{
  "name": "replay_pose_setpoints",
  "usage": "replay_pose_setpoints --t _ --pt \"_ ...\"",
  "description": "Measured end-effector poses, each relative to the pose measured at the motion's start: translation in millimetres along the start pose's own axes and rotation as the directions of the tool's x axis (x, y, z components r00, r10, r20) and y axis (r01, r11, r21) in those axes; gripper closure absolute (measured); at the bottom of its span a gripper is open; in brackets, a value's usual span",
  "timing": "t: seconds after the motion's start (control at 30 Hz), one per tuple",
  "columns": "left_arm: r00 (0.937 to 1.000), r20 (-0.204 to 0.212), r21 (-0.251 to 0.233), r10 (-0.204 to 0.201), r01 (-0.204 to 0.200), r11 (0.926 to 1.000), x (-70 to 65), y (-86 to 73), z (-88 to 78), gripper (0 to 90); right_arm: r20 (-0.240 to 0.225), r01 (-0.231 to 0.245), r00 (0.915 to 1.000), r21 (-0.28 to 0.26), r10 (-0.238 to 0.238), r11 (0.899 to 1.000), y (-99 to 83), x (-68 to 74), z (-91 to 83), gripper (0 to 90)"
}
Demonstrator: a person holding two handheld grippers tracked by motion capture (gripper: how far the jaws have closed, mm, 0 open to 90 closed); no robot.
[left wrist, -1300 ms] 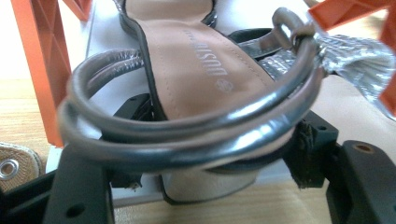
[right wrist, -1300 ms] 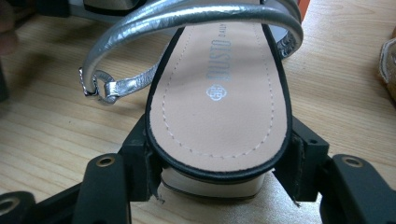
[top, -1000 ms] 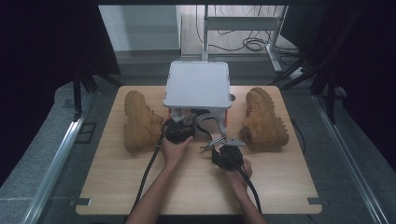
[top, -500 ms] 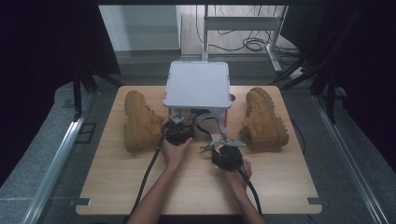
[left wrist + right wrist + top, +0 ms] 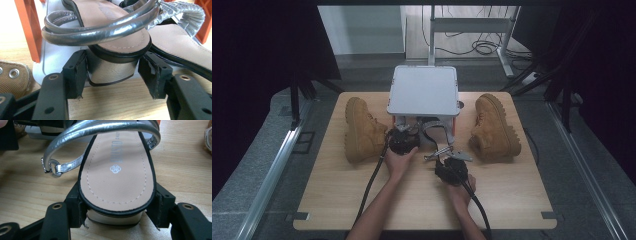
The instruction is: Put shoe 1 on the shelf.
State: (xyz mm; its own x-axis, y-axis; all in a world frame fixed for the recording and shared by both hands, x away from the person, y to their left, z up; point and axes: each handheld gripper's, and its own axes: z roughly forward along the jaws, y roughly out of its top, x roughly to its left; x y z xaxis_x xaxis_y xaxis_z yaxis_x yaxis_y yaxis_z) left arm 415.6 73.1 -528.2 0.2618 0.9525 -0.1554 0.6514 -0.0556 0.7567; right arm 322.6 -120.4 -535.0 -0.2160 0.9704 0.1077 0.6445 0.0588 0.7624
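My left gripper (image 5: 112, 72) has its jaws about two-thirds open around the heel of a silver strappy block-heeled sandal (image 5: 117, 37). Both pads lie against the sides of the silver heel block, so I take it as gripped, though the far pad only just meets it. My right gripper (image 5: 116, 205) holds the second silver sandal (image 5: 117, 170) the same way, with its pads pinching the black sole rim at the heel.

Next to the picture from a second ago, almost nothing has shifted. Both hands sit where they were and the sandals have not travelled. I read that as both grips being settled, so the next thing is probably to draw the sandals back towards me.

The first sandal lies straight ahead of my left jaws, tucked under the small grey square-topped rack (image 5: 424, 90), and its doubled strap loops just above my pads. An orange rack leg (image 5: 27, 27) stands ahead and to the left, close enough to catch the strap. The second sandal reaches forward from my right jaws over the bare wooden tabletop (image 5: 412, 200), with its toe near the rack.

A tan lace-up boot (image 5: 362, 130) sits just beside my left gripper on its outer side. Its partner boot (image 5: 494, 127) lies beyond my right gripper, apart from it.
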Motion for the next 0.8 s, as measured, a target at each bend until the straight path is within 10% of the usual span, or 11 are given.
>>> replay_pose_setpoints --t 0.8 --pt "0.9998 0.014 0.007 -0.010 0.010 0.9999 1.4 0.4 0.1 41.8 0.084 -0.043 0.9951 -0.108 0.052 0.993 10.8 15.1 3.5 41.4"
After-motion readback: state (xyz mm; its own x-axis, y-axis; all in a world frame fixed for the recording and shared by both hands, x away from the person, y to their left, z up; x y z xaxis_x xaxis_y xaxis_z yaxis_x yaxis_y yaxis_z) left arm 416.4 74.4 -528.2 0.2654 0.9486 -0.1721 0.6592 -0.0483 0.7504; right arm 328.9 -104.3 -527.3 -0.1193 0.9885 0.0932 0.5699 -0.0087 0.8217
